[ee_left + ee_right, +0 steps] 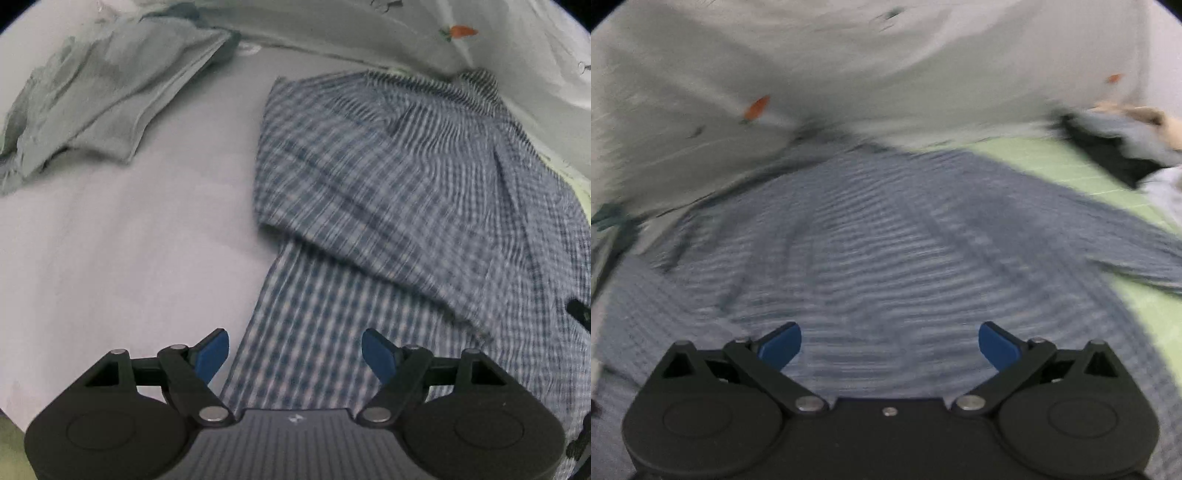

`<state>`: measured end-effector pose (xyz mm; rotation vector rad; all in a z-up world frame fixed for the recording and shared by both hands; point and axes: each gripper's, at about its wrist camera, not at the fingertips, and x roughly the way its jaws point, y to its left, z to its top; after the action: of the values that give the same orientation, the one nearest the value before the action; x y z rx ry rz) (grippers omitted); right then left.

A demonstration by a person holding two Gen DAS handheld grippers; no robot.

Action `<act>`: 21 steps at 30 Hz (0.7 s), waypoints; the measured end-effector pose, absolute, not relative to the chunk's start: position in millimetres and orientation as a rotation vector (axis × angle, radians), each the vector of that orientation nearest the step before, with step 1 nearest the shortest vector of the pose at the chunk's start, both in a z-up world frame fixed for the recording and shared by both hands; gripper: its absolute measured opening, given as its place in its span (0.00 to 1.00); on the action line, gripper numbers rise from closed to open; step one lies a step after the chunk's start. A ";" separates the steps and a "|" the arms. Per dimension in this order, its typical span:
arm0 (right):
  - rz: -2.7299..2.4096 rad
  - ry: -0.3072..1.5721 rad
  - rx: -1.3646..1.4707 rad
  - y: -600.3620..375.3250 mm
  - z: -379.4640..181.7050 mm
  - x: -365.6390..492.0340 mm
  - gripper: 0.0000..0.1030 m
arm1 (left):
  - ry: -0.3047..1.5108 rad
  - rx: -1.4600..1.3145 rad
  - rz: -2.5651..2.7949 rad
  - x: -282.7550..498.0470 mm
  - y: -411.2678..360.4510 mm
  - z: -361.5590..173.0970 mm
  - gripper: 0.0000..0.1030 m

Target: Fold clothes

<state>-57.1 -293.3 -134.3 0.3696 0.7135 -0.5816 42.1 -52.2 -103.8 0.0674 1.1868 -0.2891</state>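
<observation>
Nearest in the left wrist view, the left gripper is seen with its blue-padded jaws spread wide and nothing caught between them; it is pointed steeply down over the near edge of a blue checked shirt. The shirt is spread flat on a pale sheet, with one part folded over on top of the rest, so that a slanted folded edge is laid across the lower layer. The collar is found at the far end. To the left of the shirt, well apart from it, a grey garment is laid folded on the same sheet. Beyond both, a white cloth with small carrot prints is draped along the far side.

In the right wrist view, much blurred, the right gripper is likewise held with its jaws wide apart and empty, above the middle of the checked shirt. To the right of the shirt a light green surface with a grid of fine lines is uncovered. Farther off, the carrot-print cloth is raised like a wall, and a heap of other clothes is piled at the far right.
</observation>
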 end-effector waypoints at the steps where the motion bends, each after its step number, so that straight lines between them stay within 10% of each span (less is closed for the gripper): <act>1: -0.547 0.729 0.365 -285.1 -134.8 -46.7 1.00 | 1.194 0.077 -0.289 40.6 -50.4 -106.5 0.78; 11: -0.358 0.816 0.450 -237.4 -154.3 7.7 0.76 | 1.216 0.155 -0.306 24.9 -41.2 -126.1 0.82; 16: -0.284 0.879 0.322 -228.9 -149.6 20.0 0.10 | 1.203 0.153 -0.284 18.3 -37.9 -126.8 0.82; 21: -0.230 0.805 0.359 -246.8 -127.8 3.2 0.06 | 1.147 0.145 -0.229 8.2 -48.9 -108.9 0.82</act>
<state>3.2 -246.8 -127.8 0.3586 0.8051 -0.2300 8.2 -48.9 -108.9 0.1454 1.1471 -0.2288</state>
